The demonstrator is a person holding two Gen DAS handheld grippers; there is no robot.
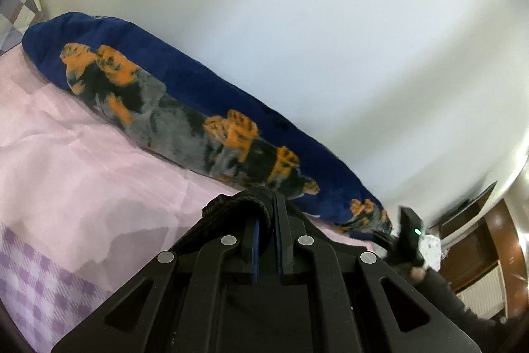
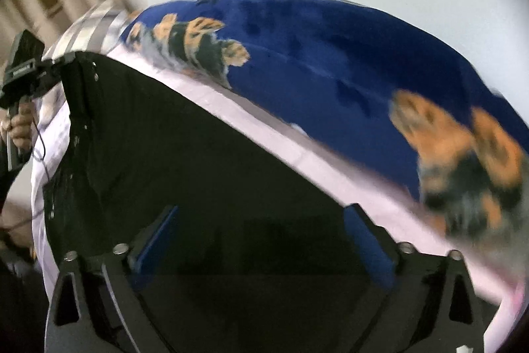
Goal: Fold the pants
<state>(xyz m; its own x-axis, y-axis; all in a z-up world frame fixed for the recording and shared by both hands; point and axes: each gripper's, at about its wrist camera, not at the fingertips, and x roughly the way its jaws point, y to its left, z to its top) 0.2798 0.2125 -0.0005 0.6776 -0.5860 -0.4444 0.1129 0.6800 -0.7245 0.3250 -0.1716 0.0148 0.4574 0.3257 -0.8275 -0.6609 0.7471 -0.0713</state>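
The black pants [image 2: 185,154] lie spread on the pink bed sheet [image 2: 297,154] in the right wrist view, filling the lower middle. My right gripper [image 2: 261,214] is open just above the fabric, its blue pads [image 2: 155,237] wide apart with nothing between them. In the left wrist view my left gripper [image 1: 267,214] is shut on a bunched edge of the black pants [image 1: 241,204], lifted off the sheet [image 1: 82,171]. The left gripper also shows in the right wrist view [image 2: 23,68], held by a hand at the far left corner of the pants.
A long blue pillow with orange and grey dog print [image 1: 185,108] lies along the white wall [image 1: 297,22]; it also shows in the right wrist view [image 2: 330,71]. A purple checked cover [image 1: 36,280] lies at lower left. A wooden door and a radiator [image 1: 482,293] are at right.
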